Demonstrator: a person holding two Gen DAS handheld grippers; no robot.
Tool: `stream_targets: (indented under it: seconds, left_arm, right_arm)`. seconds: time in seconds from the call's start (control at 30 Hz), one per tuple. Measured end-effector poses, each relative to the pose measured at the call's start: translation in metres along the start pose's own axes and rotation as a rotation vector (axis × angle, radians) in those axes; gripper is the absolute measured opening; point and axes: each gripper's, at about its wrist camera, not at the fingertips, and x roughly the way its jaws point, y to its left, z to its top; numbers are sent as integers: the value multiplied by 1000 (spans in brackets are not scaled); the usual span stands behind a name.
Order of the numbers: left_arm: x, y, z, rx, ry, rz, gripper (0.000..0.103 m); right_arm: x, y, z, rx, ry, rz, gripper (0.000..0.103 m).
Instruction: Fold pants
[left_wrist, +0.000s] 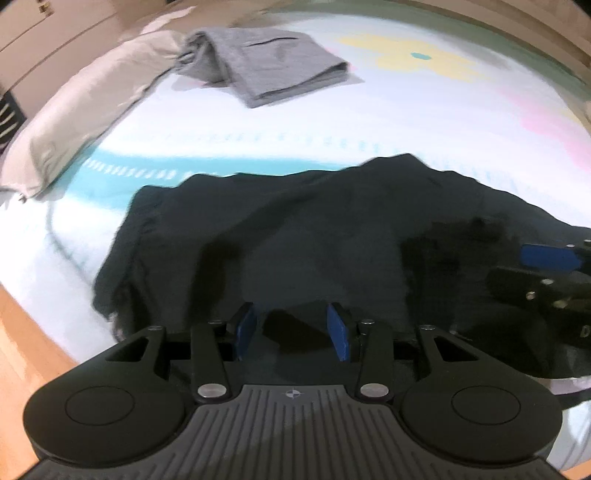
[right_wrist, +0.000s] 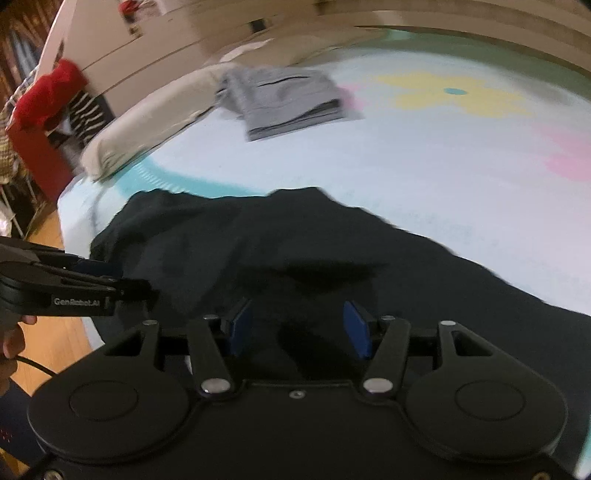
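Underneath everything lies a bed (left_wrist: 369, 122) with a pale sheet printed in teal, yellow and pink, and wood floor (left_wrist: 22, 332) shows past its near edge. A beige pillow (left_wrist: 85, 114) sits at the far left, with folded grey trousers (left_wrist: 273, 66) just beside it. Off to the left in the right wrist view stands a red rack (right_wrist: 40, 147) with what seems to be striped clothing. The black pants (left_wrist: 295, 236) lie rumpled across the near side of the bed, in dark folds. The left hand-held gripper (left_wrist: 291, 328) hovers over them with its blue pads apart, nothing between them. The right hand-held gripper (right_wrist: 299, 328) is likewise spread wide above the dark cloth.
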Motion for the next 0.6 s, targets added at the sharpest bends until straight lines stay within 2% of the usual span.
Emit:
stream_targets:
  seconds: [0.07, 0.17, 0.23, 0.33, 0.43, 0.53, 0.6]
  left_arm:
    - [1, 11, 0, -23, -1, 24, 41]
    - [0, 29, 1, -60, 0, 47, 41]
    - [-3, 39, 2, -78, -8, 50, 41]
    - [-3, 58, -3, -107, -24, 57, 41]
    - [1, 79, -8, -174, -8, 51, 41]
    - [5, 99, -9, -267, 4, -3, 41]
    - [6, 113, -9, -313, -4, 0, 41]
  right_arm:
    - [12, 13, 3, -5, 6, -7, 64]
    - [30, 28, 7, -8, 33, -49, 75]
    - [40, 31, 4, -30, 84, -107, 75]
    - [49, 24, -6, -48, 151, -137, 74]
    - [47, 17, -10, -43, 139, -125, 74]
    - [45, 18, -12, -61, 141, -124, 74]
    - [45, 20, -13, -75, 143, -125, 74]
